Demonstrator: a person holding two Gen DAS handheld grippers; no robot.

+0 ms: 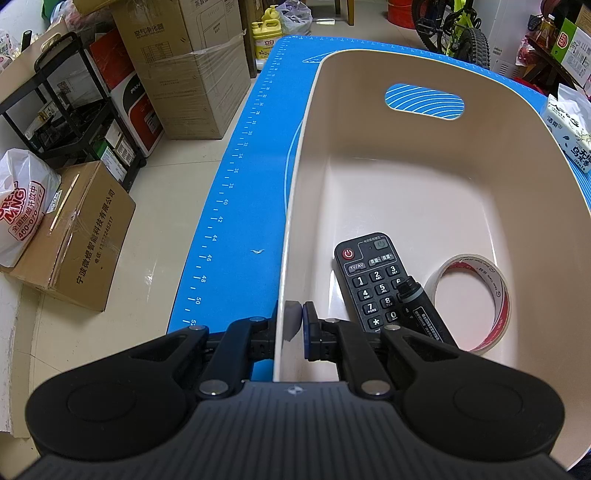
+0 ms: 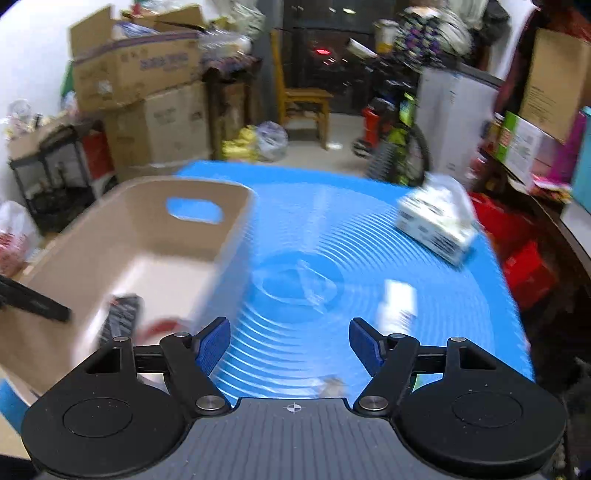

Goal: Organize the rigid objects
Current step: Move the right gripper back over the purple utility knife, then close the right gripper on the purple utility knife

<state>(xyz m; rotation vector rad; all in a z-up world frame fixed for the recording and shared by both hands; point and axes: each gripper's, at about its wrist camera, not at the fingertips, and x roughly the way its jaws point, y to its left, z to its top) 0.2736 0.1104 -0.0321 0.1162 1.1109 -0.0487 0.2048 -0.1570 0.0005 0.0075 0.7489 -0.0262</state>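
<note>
A beige plastic bin (image 1: 424, 177) stands on the blue mat (image 1: 240, 206). My left gripper (image 1: 297, 319) is shut on the bin's near left wall, one pad on each side of it. Inside the bin lie a black remote (image 1: 369, 280), a black marker-like tool (image 1: 421, 306) across it, and a roll of tape (image 1: 476, 295). In the blurred right wrist view my right gripper (image 2: 290, 341) hangs open over the mat (image 2: 369, 236) with nothing between its fingers, to the right of the bin (image 2: 122, 236). A small white object (image 2: 399, 304) lies on the mat just ahead of its right finger.
A tissue pack (image 2: 436, 221) sits at the mat's far right (image 1: 570, 129). Cardboard boxes (image 1: 192, 62), a black rack (image 1: 62, 107) and a bagged box (image 1: 70, 236) crowd the floor on the left. A bicycle (image 1: 454, 29) and a wooden chair (image 2: 303, 99) stand beyond the table.
</note>
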